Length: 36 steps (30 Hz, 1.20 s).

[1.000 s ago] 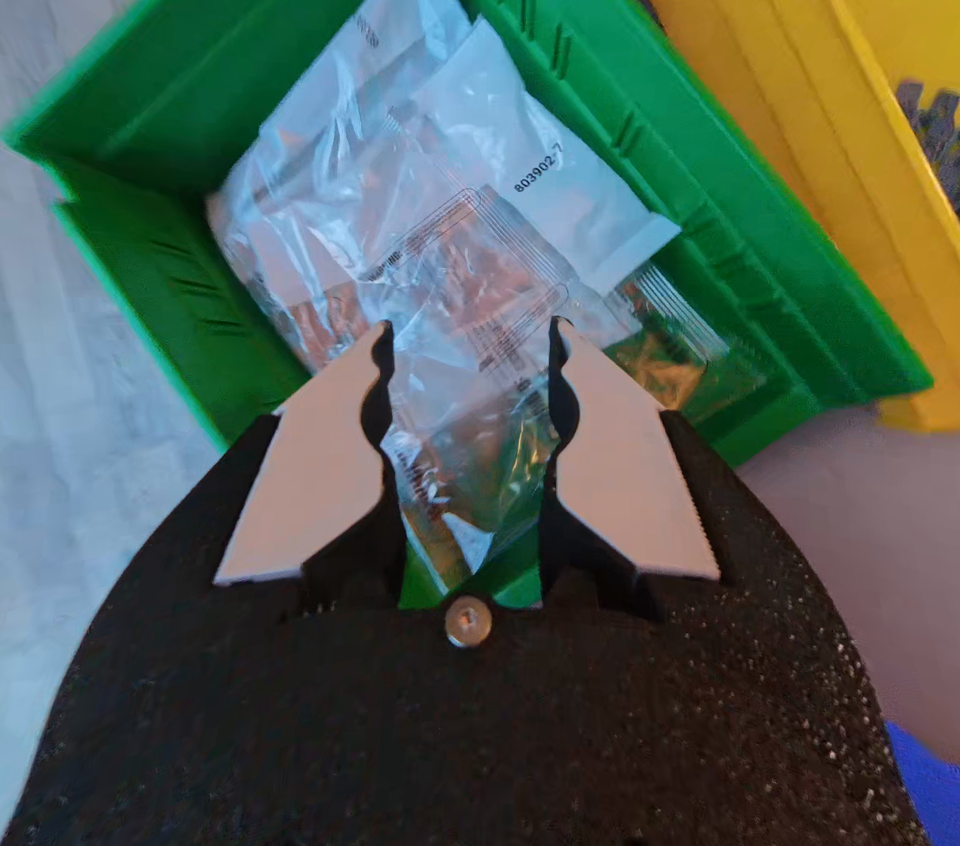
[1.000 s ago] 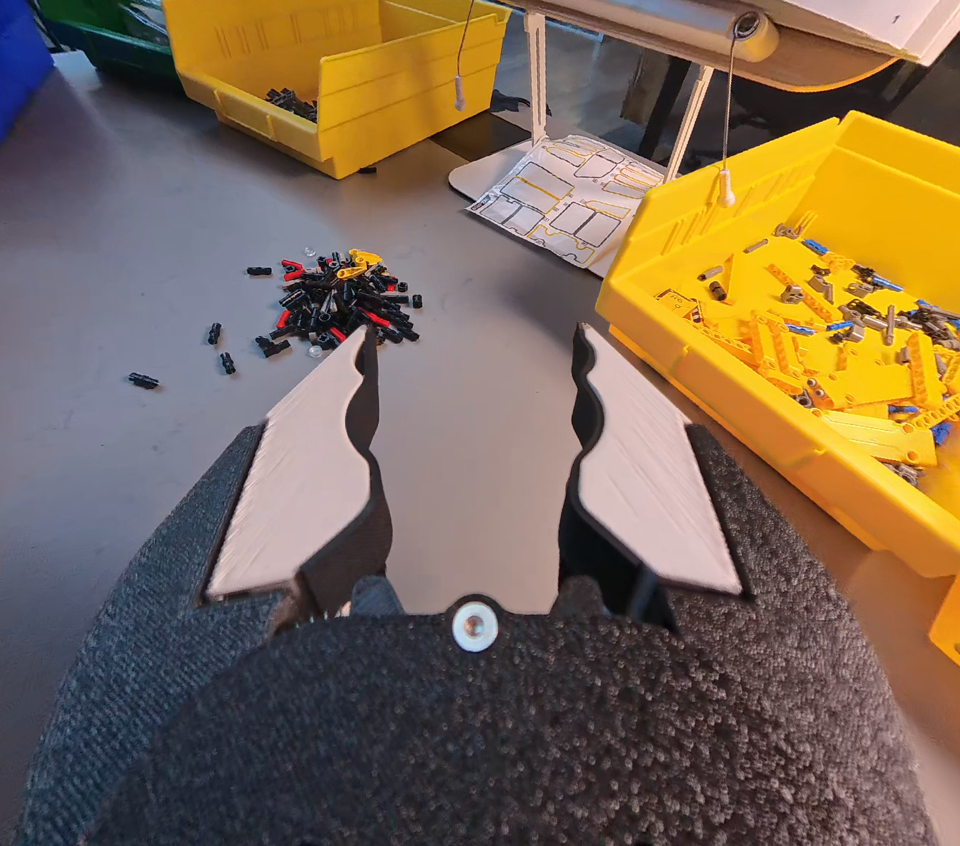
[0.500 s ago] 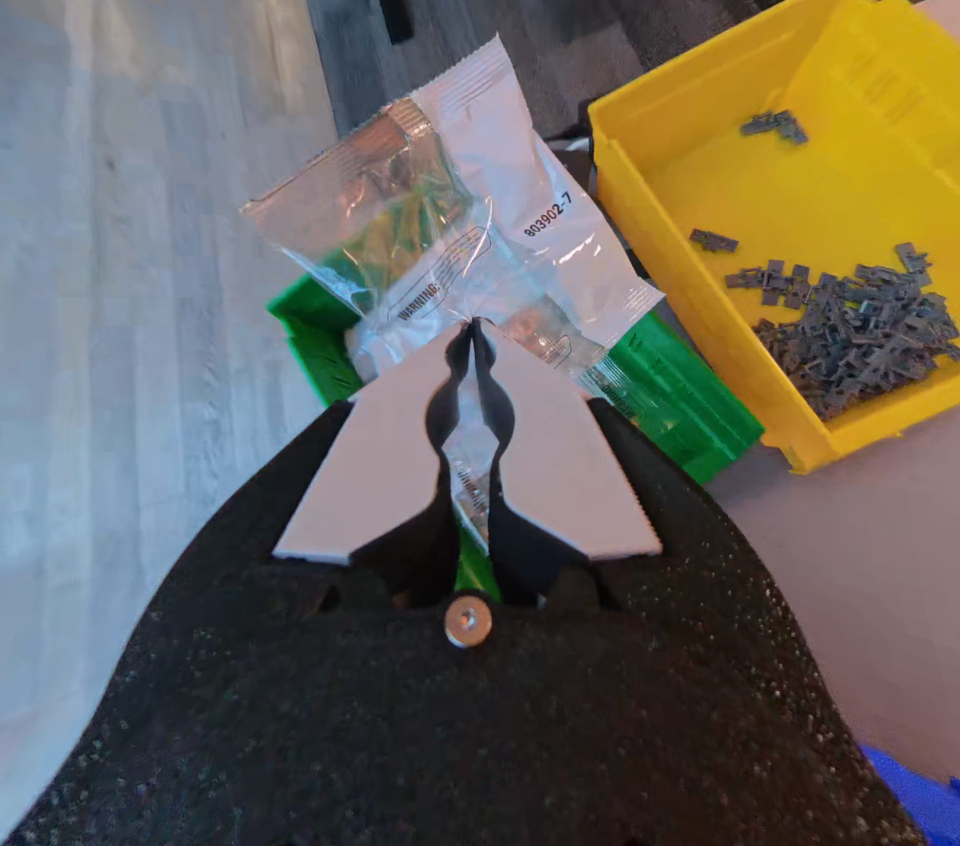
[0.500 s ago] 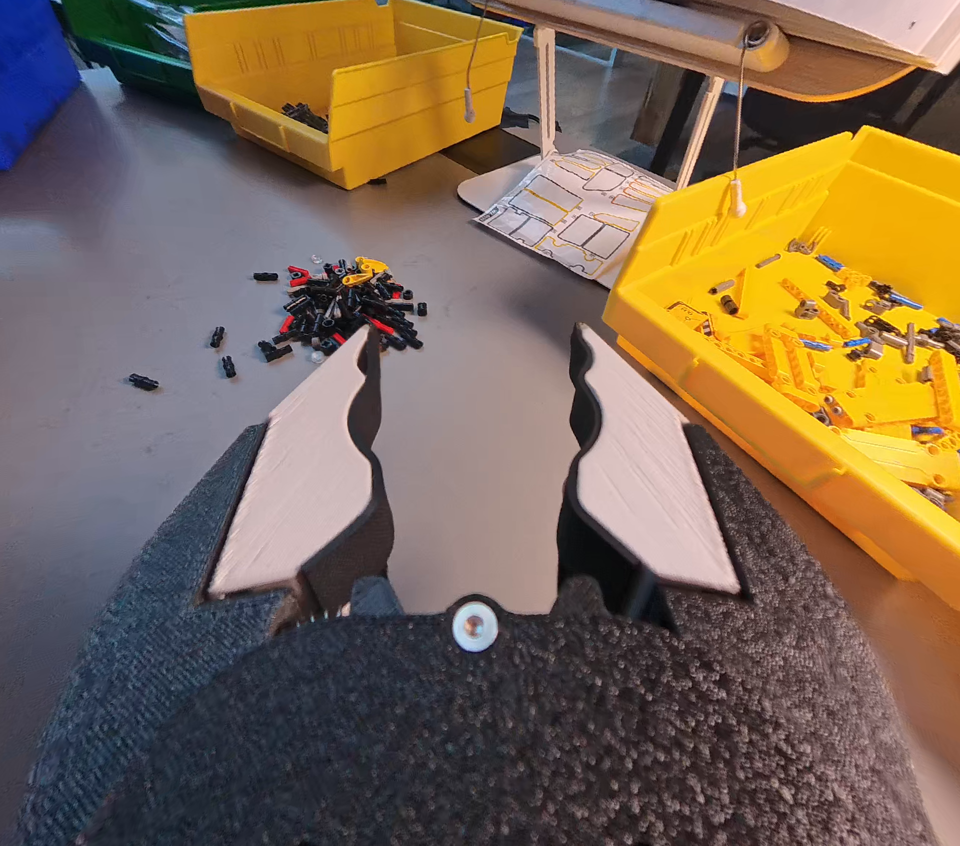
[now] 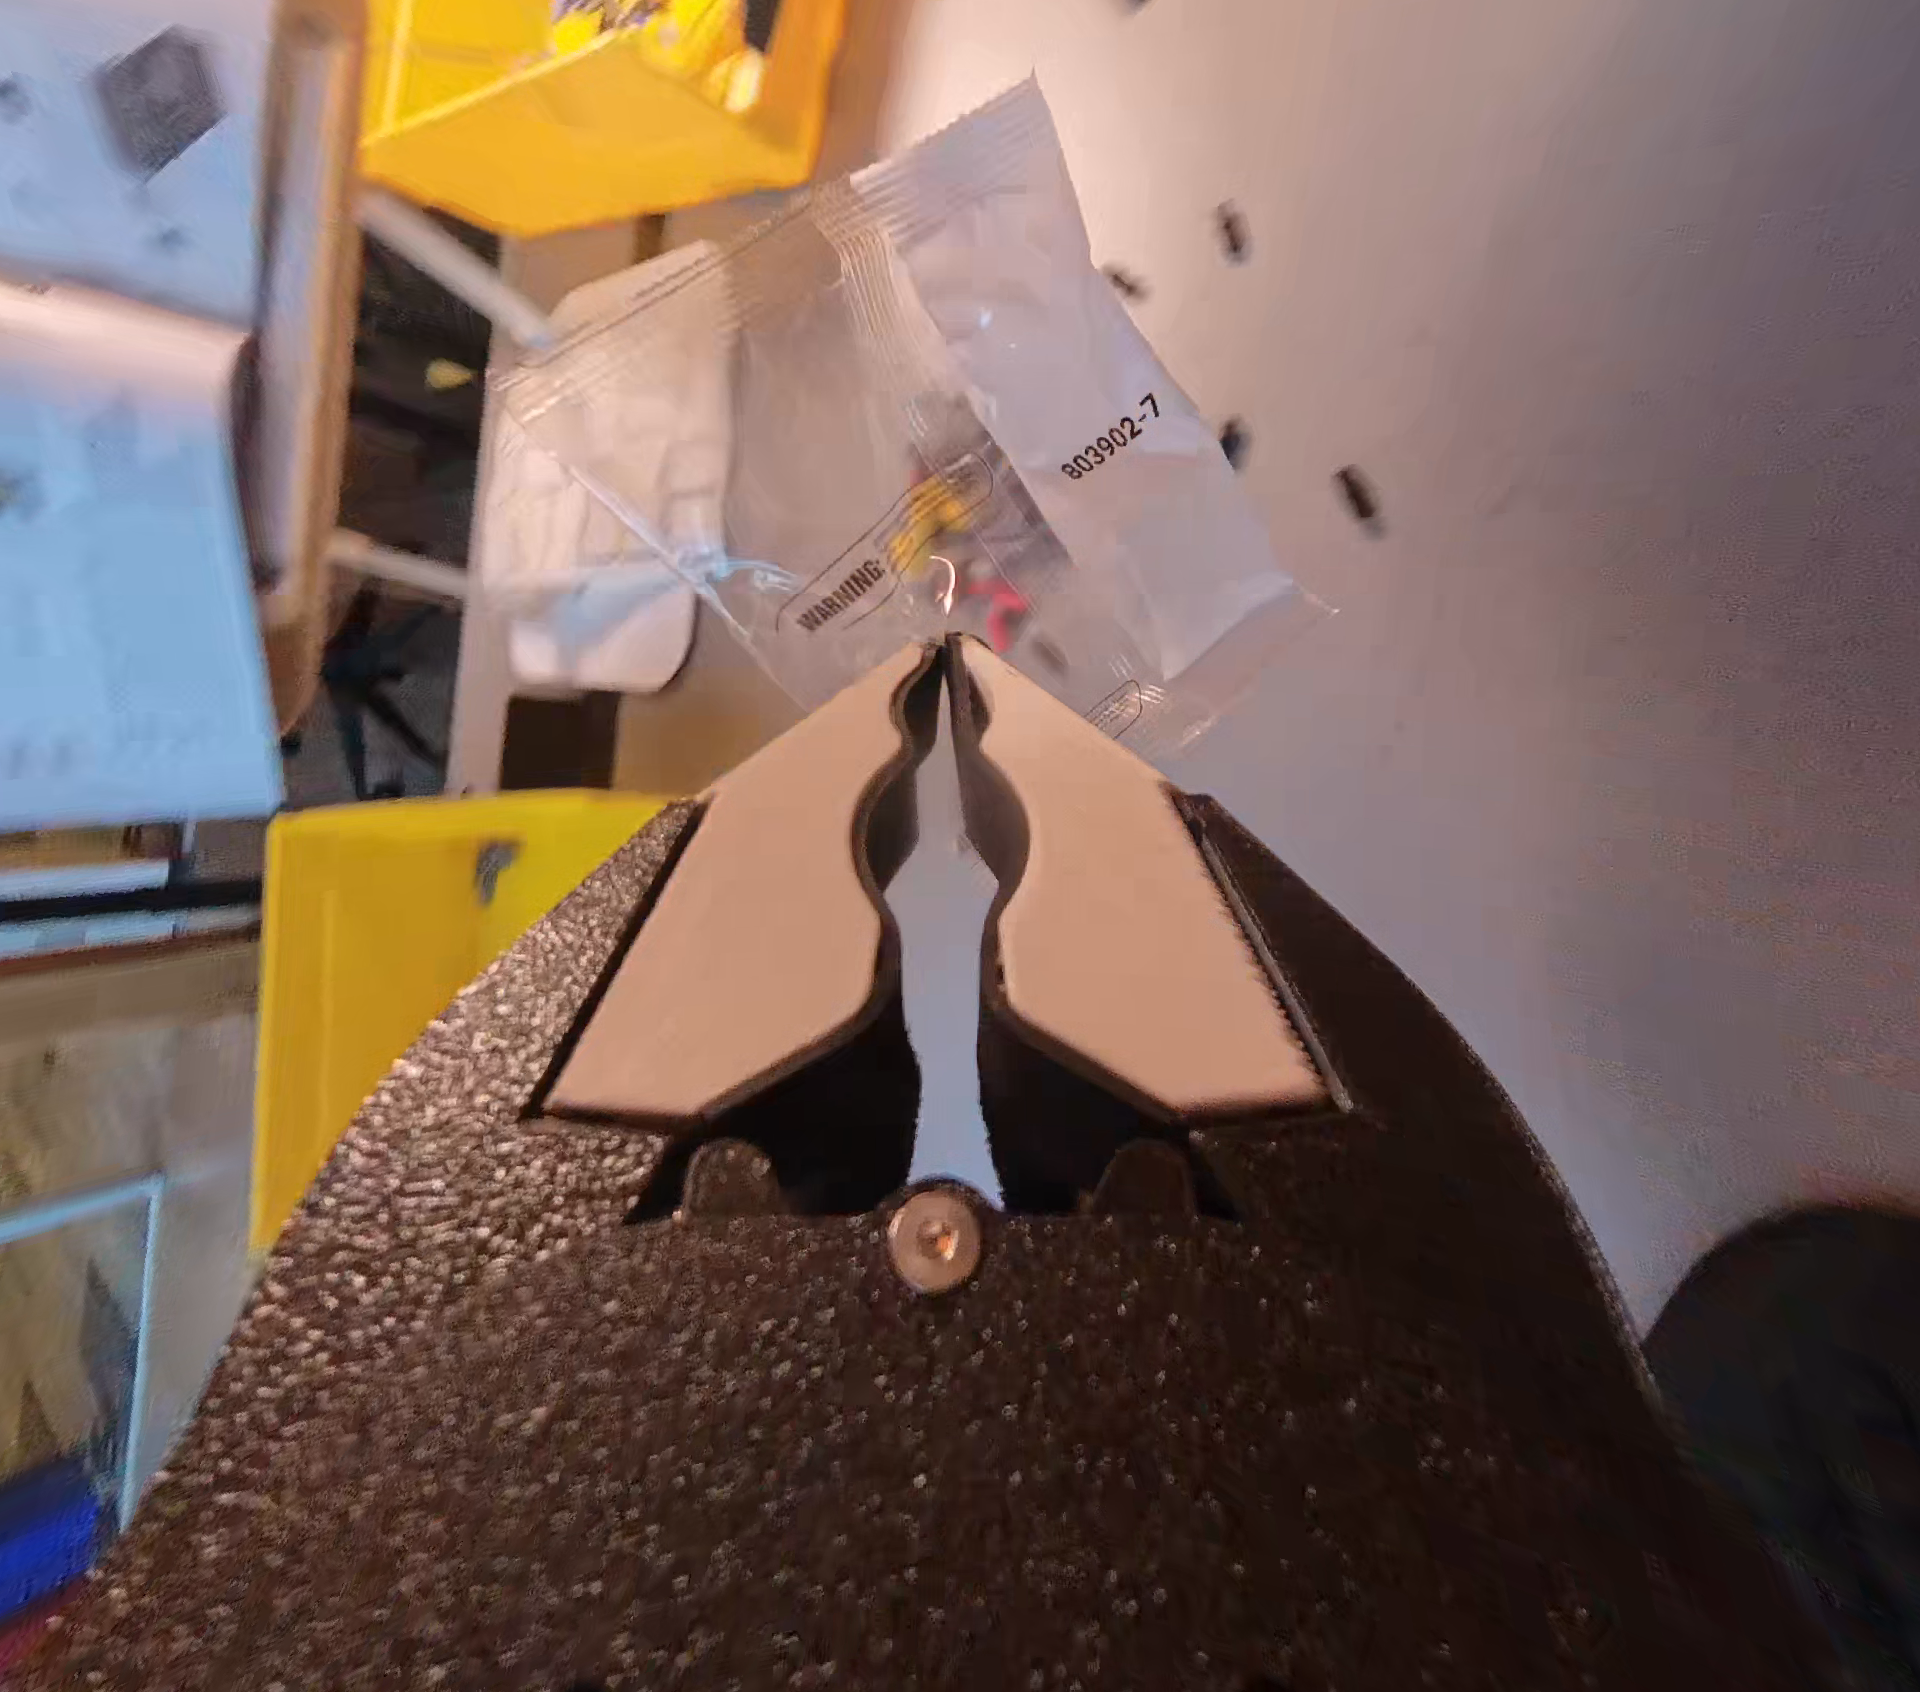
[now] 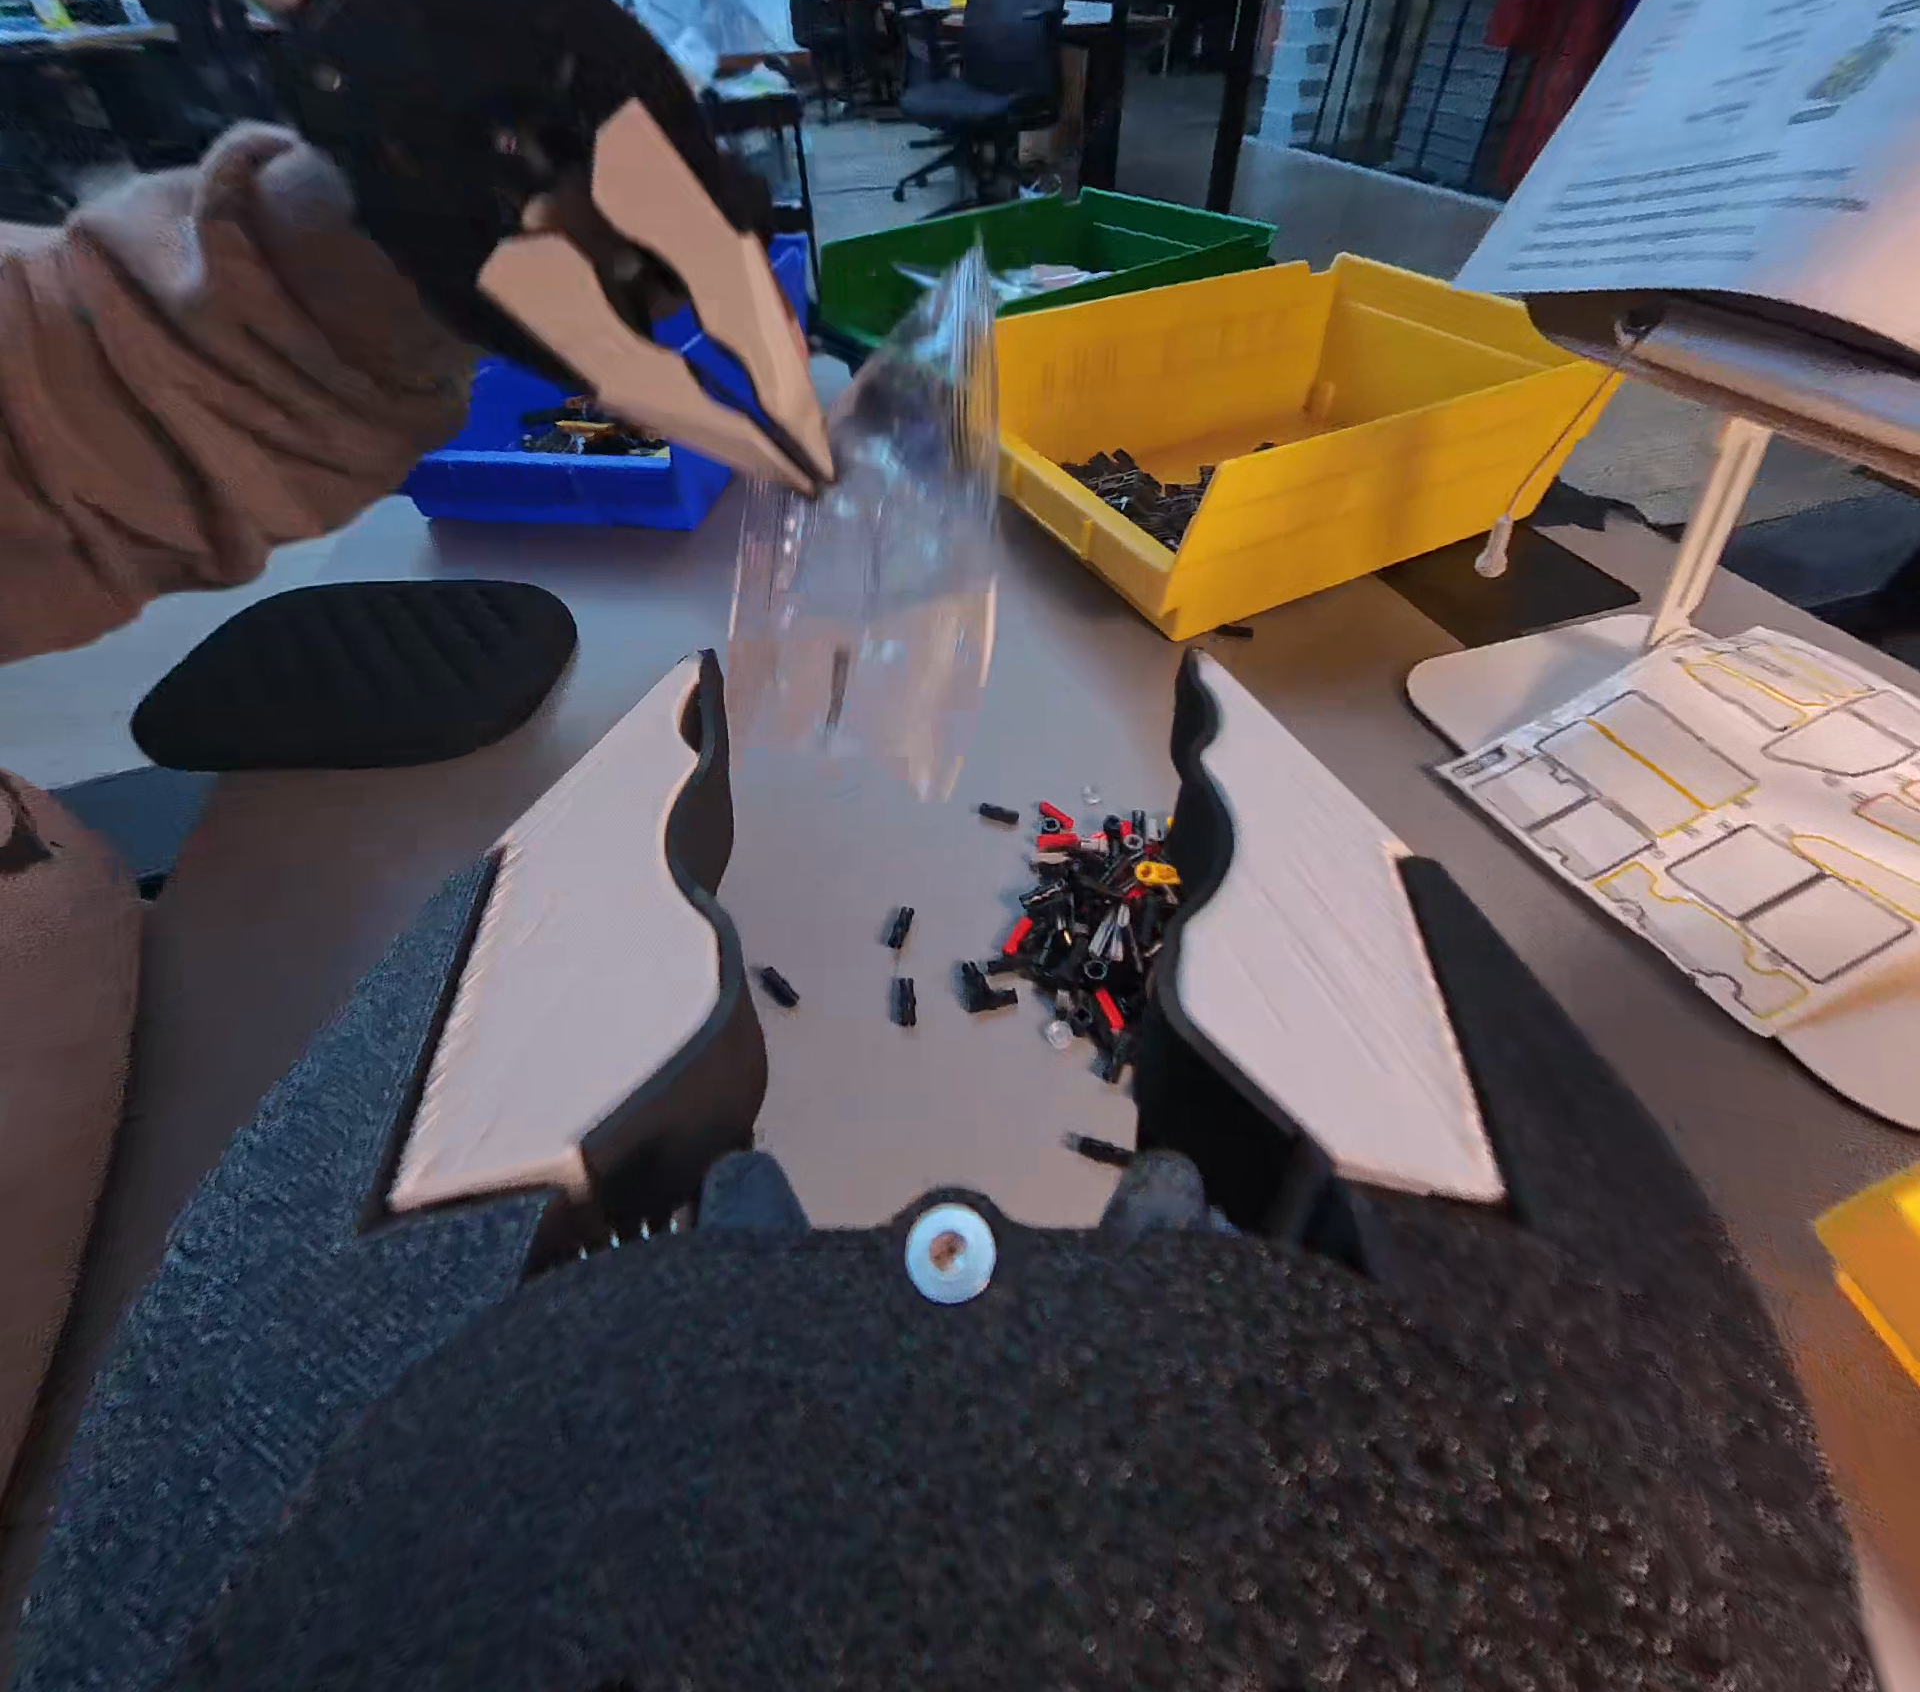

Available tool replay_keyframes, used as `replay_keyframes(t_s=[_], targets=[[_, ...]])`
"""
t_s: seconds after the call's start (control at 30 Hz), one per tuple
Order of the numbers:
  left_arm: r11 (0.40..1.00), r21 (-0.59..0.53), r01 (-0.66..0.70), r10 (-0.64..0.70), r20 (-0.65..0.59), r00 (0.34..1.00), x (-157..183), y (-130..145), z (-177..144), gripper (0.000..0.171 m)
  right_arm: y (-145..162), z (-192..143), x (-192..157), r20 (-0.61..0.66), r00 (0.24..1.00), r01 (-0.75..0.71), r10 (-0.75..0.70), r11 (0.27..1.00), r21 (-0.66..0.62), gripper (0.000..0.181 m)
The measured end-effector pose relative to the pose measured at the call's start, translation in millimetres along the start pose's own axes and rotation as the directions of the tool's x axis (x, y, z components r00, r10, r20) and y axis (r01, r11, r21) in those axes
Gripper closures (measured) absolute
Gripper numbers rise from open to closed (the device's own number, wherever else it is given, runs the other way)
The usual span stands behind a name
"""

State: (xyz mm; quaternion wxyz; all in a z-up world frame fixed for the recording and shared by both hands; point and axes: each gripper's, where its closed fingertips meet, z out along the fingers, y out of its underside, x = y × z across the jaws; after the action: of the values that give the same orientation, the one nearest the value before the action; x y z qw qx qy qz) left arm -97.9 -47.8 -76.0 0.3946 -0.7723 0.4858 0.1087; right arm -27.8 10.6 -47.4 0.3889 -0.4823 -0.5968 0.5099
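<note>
My left gripper (image 5: pixel 943 650) is shut on the edge of a clear plastic bag (image 5: pixel 935 416) with printed marks, and holds it in the air above the grey table. The right wrist view shows the left gripper (image 6: pixel 816 473) at upper left with the bag (image 6: pixel 883 582) hanging from its tips. My right gripper (image 6: pixel 945 686) is open and empty, just below and in front of the hanging bag. A pile of small black, red and yellow pins (image 6: pixel 1091 915) lies on the table between its fingers.
A yellow bin (image 6: pixel 1278 437) with black parts, a green bin (image 6: pixel 1039 250) with bags and a blue bin (image 6: pixel 561 468) stand at the back. A booklet on a white stand (image 6: pixel 1704 541) and a sticker sheet (image 6: pixel 1704 821) are at right. A black pad (image 6: pixel 353 676) lies at left. The grippers' ends are close to 11 cm from one another.
My left gripper closed on the bag in the green bin, lifted it out and carried it over the table in front of the right gripper. The right gripper turned left and stayed open.
</note>
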Motion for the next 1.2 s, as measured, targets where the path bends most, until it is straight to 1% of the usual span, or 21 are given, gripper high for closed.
replay_keyframes(t_s=[0.07, 0.1, 0.17, 0.2, 0.27, 0.3, 0.37, 0.43, 0.53, 0.57, 0.63, 0.67, 0.7, 0.77, 0.83, 0.87, 0.93, 1.03, 1.07, 1.1, 1.2], targets=[[0.995, 0.084, -0.046, 0.052, -0.062, 0.997, 35.3, -23.9, 28.9, 0.171, 22.4, 6.2, -1.9, 0.038, 0.998, -0.052, 0.056, 0.994, -0.091, 0.099], [0.989, 0.143, -0.046, 0.057, -0.069, 0.996, 42.8, -35.1, 35.9, 0.171, 34.6, 6.6, -3.8, 0.060, 0.995, -0.070, 0.078, 0.990, -0.126, 0.106], [0.968, 0.252, 0.015, 0.005, -0.081, 0.997, 41.7, -50.4, 38.8, 0.171, 53.2, 3.1, -14.9, 0.142, 0.982, -0.101, 0.125, 0.982, -0.161, 0.146], [0.949, 0.308, 0.064, -0.036, -0.095, 0.995, 37.2, -55.7, 36.3, 0.171, 56.1, 0.7, -20.6, 0.183, 0.972, -0.118, 0.145, 0.982, -0.149, 0.166], [0.897, 0.408, 0.170, -0.118, -0.150, 0.982, 30.3, -61.8, 29.6, 0.171, 48.6, -4.4, -33.3, 0.277, 0.945, -0.156, 0.172, 0.984, -0.081, 0.181], [0.862, 0.451, 0.229, -0.164, -0.180, 0.970, 26.7, -63.8, 26.6, 0.171, 43.8, -5.1, -35.9, 0.301, 0.936, -0.174, 0.182, 0.983, -0.056, 0.181], [0.763, 0.536, 0.361, -0.278, -0.232, 0.932, 15.5, -65.5, 20.0, 0.171, 36.2, -2.9, -34.0, 0.306, 0.935, -0.188, 0.180, 0.982, -0.004, 0.181], [0.596, 0.618, 0.513, -0.402, -0.323, 0.857, 0.9, -62.1, 8.2, 0.160, 29.2, -2.5, -25.2, 0.285, 0.941, -0.208, 0.182, 0.976, 0.061, 0.181], [0.347, 0.631, 0.693, -0.539, -0.470, 0.699, -21.4, -40.5, -1.9, 0.126, 18.3, -10.6, -7.7, 0.273, 0.923, -0.322, 0.269, 0.932, 0.168, 0.181], [0.295, 0.607, 0.738, -0.560, -0.516, 0.649, -24.0, -34.9, 0.7, 0.120, 12.2, -15.2, -2.3, 0.275, 0.914, -0.362, 0.299, 0.906, 0.217, 0.181], [0.259, 0.523, 0.812, -0.521, -0.633, 0.573, -11.8, -39.6, 9.0, 0.118, 2.3, -21.8, 4.0, 0.289, 0.895, -0.421, 0.341, 0.860, 0.289, 0.181], [0.261, 0.486, 0.834, -0.495, -0.674, 0.548, -3.3, -46.2, 13.5, 0.119, -1.2, -23.2, 4.6, 0.299, 0.886, -0.441, 0.353, 0.840, 0.314, 0.181], [0.267, 0.473, 0.840, -0.476, -0.693, 0.541, 3.4, -52.9, 16.4, 0.131, -2.3, -22.6, 3.3, 0.313, 0.876, -0.462, 0.368, 0.826, 0.322, 0.181], [0.273, 0.481, 0.833, -0.439, -0.708, 0.553, 12.2, -64.2, 16.1, 0.168, 1.4, -17.8, -1.3, 0.328, 0.860, -0.488, 0.390, 0.815, 0.311, 0.181], [0.268, 0.486, 0.832, -0.419, -0.718, 0.555, 15.1, -68.5, 12.5, 0.171, 8.2, -14.1, -2.9, 0.325, 0.857, -0.493, 0.401, 0.820, 0.291, 0.181], [0.284, 0.488, 0.825, -0.427, -0.706, 0.565, 15.1, -66.1, 13.2, 0.171, 11.1, -13.5, -4.0, 0.328, 0.860, -0.483, 0.392, 0.833, 0.271, 0.179], [0.360, 0.500, 0.787, -0.450, -0.646, 0.616, 13.8, -55.8, 15.0, 0.171, 16.2, -14.6, -3.8, 0.308, 0.891, -0.408, 0.334, 0.886, 0.221, 0.159], [0.596, 0.481, 0.643, -0.451, -0.462, 0.764, 16.6, -30.6, 25.6, 0.171, 14.5, -27.1, 15.2, 0.147, 0.977, -0.179, 0.153, 0.967, 0.184, 0.123], [0.651, 0.463, 0.602, -0.447, -0.408, 0.796, 16.8, -23.5, 29.2, 0.171, 11.7, -33.4, 21.6, 0.089, 0.993, -0.093, 0.079, 0.983, 0.160, 0.120], [0.688, 0.445, 0.573, -0.441, -0.371, 0.817, 17.3, -18.7, 32.1, 0.171, 5.1, -40.3, 25.4, 0.046, 0.999, -0.022, 0.015, 0.988, 0.151, 0.122], [0.780, 0.405, 0.477, -0.385, -0.292, 0.876, 23.3, -14.6, 38.8, 0.171, -18.1, -53.1, 18.3, -0.002, 0.994, 0.105, -0.106, 0.983, 0.153, 0.172]])
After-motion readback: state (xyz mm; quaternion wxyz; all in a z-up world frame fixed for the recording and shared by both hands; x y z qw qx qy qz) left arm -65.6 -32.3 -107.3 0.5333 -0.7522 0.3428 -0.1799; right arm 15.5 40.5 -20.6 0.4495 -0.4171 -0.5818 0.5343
